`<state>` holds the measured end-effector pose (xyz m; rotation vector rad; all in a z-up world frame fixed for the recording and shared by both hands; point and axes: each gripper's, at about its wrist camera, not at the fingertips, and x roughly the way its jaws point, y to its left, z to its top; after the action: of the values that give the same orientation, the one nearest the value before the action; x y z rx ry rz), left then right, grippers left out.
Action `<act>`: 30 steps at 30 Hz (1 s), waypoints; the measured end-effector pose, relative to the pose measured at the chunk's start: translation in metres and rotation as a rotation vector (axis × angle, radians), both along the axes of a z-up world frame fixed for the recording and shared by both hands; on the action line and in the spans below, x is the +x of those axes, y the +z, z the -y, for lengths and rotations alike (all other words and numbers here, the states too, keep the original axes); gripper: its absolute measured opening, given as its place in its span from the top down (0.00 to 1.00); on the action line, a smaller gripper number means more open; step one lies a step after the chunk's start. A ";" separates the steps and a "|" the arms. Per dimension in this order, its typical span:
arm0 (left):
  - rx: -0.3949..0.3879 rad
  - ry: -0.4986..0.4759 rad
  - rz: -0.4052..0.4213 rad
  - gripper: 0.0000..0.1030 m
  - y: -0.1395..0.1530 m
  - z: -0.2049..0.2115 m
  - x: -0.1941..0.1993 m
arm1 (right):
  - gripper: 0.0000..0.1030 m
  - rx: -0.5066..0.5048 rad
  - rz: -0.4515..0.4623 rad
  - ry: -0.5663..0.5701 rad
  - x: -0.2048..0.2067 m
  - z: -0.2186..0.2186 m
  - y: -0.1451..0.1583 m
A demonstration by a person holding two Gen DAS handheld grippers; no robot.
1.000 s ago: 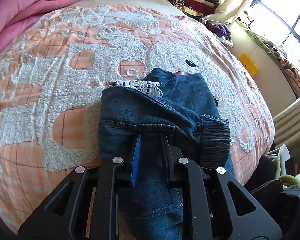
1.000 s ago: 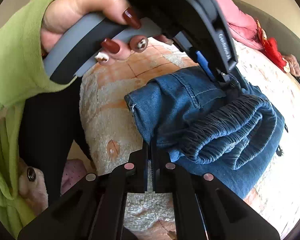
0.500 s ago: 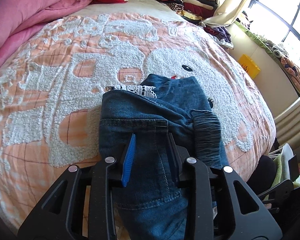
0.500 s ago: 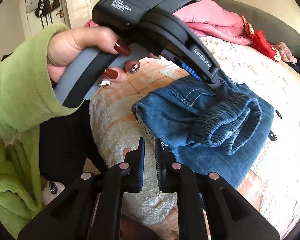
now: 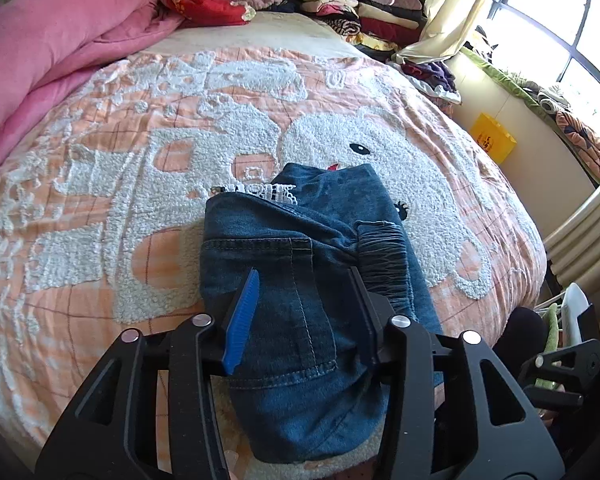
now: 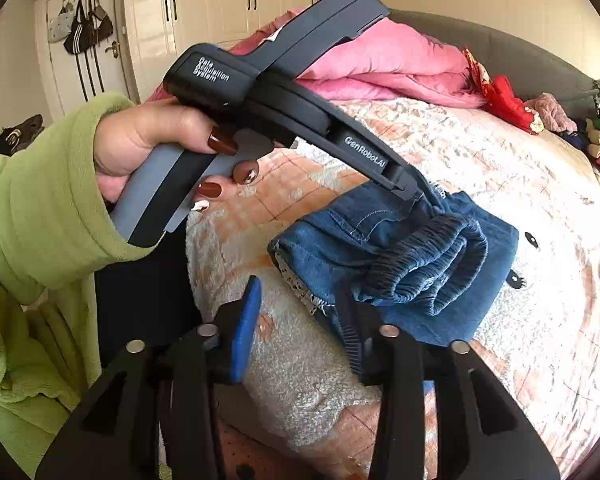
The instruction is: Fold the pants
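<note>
The blue denim pants (image 5: 300, 280) lie folded in a compact bundle on the bed, with the elastic waistband (image 6: 428, 264) rolled on top and a white lace trim (image 5: 276, 192) at the far edge. My left gripper (image 5: 304, 280) is open just above the near part of the bundle, its jaws wide apart and holding nothing. In the right wrist view the left gripper's tip (image 6: 412, 188) sits at the top of the pants (image 6: 380, 240). My right gripper (image 6: 300, 292) is open and empty, pulled back from the bundle's near corner.
The bed has a peach blanket with a white fleecy cartoon pattern (image 5: 180, 140). A pink duvet (image 5: 52, 60) lies at the far left. Stacks of folded clothes (image 5: 360, 12) sit at the head. A yellow box (image 5: 494, 140) and a window are at the right.
Both grippers have opened and let go of the pants. The right gripper has drawn back and up from the bundle. The left gripper has lifted a little.
</note>
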<state>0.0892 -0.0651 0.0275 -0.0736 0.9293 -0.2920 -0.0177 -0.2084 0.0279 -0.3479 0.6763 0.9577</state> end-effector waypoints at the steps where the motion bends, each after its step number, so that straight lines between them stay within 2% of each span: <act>1: 0.001 0.002 0.006 0.60 0.002 0.000 -0.002 | 0.57 0.006 0.002 -0.004 -0.001 0.002 0.003; 3: -0.002 0.005 0.017 0.56 0.006 -0.001 -0.005 | 0.52 0.016 0.007 -0.015 -0.002 0.004 0.005; 14: -0.007 0.021 0.065 0.32 0.022 -0.004 -0.025 | 0.51 0.083 0.031 -0.134 0.000 0.028 0.025; 15: -0.006 0.023 0.072 0.30 0.024 -0.004 -0.027 | 0.42 0.085 0.035 -0.144 0.000 0.029 0.026; 17: -0.004 0.028 0.081 0.27 0.027 -0.006 -0.030 | 0.09 0.096 0.046 -0.173 0.000 0.034 0.030; 19: -0.001 0.036 0.091 0.22 0.030 -0.007 -0.033 | 0.09 0.133 0.063 -0.199 -0.002 0.040 0.036; 30: 0.005 0.050 0.145 0.13 0.046 -0.012 -0.053 | 0.08 0.195 0.129 -0.313 0.001 0.062 0.062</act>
<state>0.0363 -0.0528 0.0740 -0.0697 0.7833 -0.2451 -0.0172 -0.2699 0.0902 -0.1240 0.4968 0.6888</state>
